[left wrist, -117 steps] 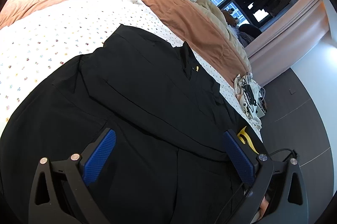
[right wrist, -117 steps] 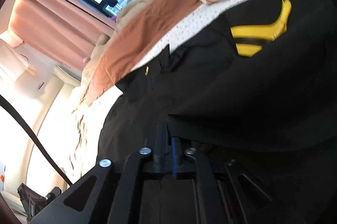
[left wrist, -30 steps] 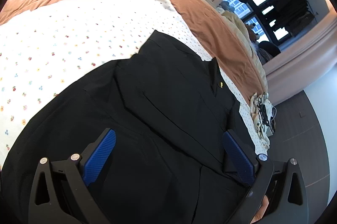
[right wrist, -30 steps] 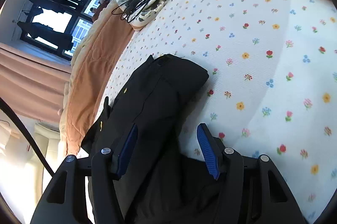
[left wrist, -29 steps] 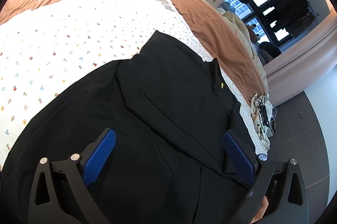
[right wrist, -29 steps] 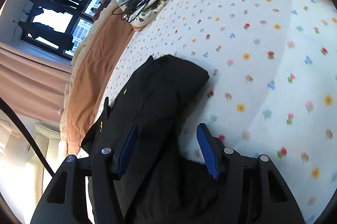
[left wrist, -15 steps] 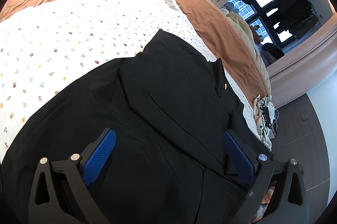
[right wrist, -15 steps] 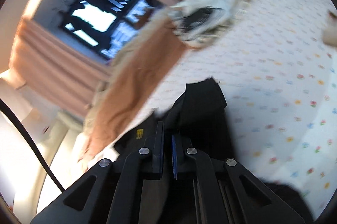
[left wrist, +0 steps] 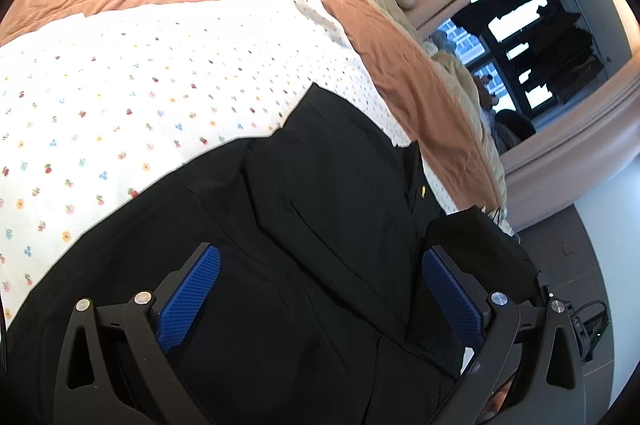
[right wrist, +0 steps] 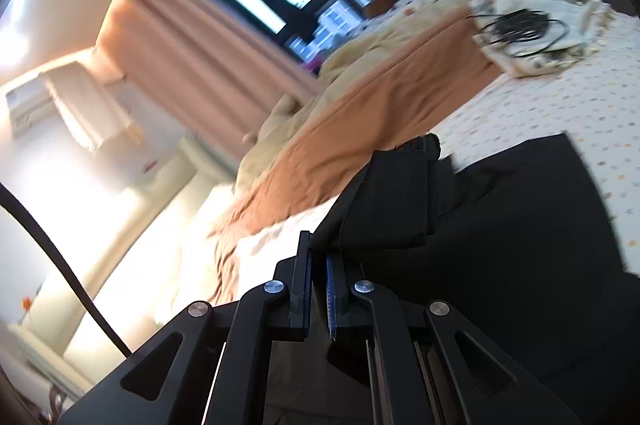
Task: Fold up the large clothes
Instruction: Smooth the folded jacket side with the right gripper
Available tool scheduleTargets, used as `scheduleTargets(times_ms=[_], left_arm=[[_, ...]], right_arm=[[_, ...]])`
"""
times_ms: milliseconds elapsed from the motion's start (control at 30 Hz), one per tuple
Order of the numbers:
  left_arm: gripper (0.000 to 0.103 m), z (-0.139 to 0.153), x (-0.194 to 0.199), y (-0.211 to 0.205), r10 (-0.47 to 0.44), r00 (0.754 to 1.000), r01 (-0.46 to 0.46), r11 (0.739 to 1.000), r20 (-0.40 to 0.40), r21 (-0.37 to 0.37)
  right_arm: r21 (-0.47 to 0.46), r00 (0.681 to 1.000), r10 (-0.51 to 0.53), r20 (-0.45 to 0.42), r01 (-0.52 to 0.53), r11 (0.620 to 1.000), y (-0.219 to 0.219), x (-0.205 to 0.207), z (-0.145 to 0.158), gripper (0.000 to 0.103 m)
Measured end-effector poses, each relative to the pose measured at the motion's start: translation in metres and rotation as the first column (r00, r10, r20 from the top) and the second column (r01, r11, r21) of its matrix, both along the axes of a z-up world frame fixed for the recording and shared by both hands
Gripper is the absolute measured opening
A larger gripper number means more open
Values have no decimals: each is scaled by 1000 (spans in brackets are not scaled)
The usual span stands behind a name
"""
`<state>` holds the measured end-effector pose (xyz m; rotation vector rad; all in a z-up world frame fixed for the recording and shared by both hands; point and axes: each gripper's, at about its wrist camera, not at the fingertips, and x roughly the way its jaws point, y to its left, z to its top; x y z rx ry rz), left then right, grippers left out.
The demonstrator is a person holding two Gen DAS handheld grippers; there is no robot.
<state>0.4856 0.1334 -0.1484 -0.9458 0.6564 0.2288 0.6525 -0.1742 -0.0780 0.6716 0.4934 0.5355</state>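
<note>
While the left gripper hangs released, the right gripper fingers clench the large black cloth garment's sleeve above the flower-printed bed

Streaming in as daylight through the window, blowing out the panes. Glaring hard off the pale wall in the right wrist view, smearing curtains and bedding with motion blur. Staying sharp in the left wrist view, swallowing detail in the black garment. Bending and darkening at fisheye edges.
</note>
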Motion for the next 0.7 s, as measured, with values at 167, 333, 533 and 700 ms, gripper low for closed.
scheduleTargets(times_ms=[167, 333, 533, 700], left_arm=[[103, 3, -8, 14, 39, 999, -38, 999, 24, -32], [103, -1, -15, 28, 73, 997, -70, 995, 35, -70], [103, -5, -20, 42, 105, 994, -100, 989, 41, -113], [103, -7, -22, 48, 112, 993, -106, 985, 41, -135]], right_arm=[[-52, 997, 71, -19, -72, 996, 37, 5, -7, 3], [-109, 990, 128, -58, -134, 985, 77, 13, -14, 3], [-211, 969, 167, -184, -205, 956, 116, 28, -39, 5], [-183, 904, 224, -364, -305, 934, 123, 46, -72, 63]])
